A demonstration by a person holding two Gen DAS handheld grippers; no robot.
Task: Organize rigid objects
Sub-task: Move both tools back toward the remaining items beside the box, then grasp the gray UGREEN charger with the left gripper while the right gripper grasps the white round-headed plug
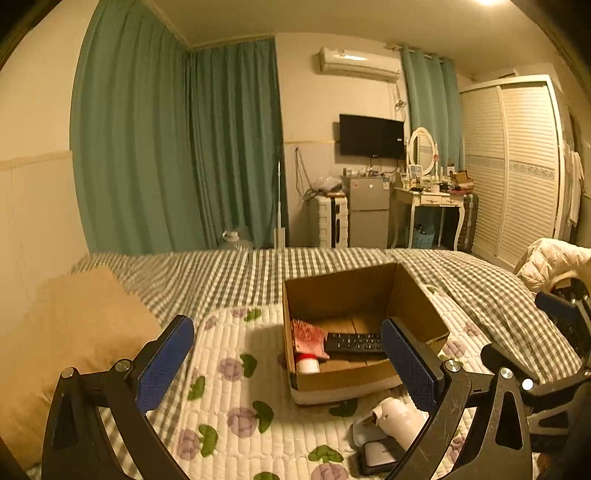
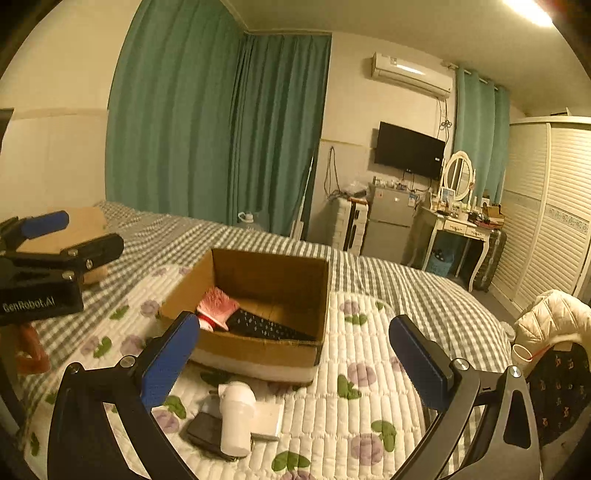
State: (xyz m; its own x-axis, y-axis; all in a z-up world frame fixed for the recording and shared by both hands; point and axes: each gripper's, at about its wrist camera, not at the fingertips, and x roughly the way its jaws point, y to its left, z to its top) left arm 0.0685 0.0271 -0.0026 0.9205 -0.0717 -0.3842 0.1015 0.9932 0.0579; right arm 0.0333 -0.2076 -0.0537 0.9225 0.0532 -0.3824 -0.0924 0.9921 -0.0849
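Both grippers, left (image 1: 288, 362) and right (image 2: 295, 360), hover wide-jawed and empty near the open brown cardboard box (image 2: 258, 350); a white cylindrical bottle (image 2: 236, 417) lies just before it.

- You're under warm, yellowish indoor light from a ceiling lamp (image 2: 528, 11); it blows out to white at the top edge of both views.
- Glare streak on the air conditioner (image 1: 360, 64).
- Soft shadow left of the cardboard box (image 1: 364, 332).
- Heavy fisheye: curtains (image 1: 177, 147) and wardrobe (image 1: 517, 166) bow, corners vignette black.
- Overall soft, grainy, dim; far clutter unreadable.
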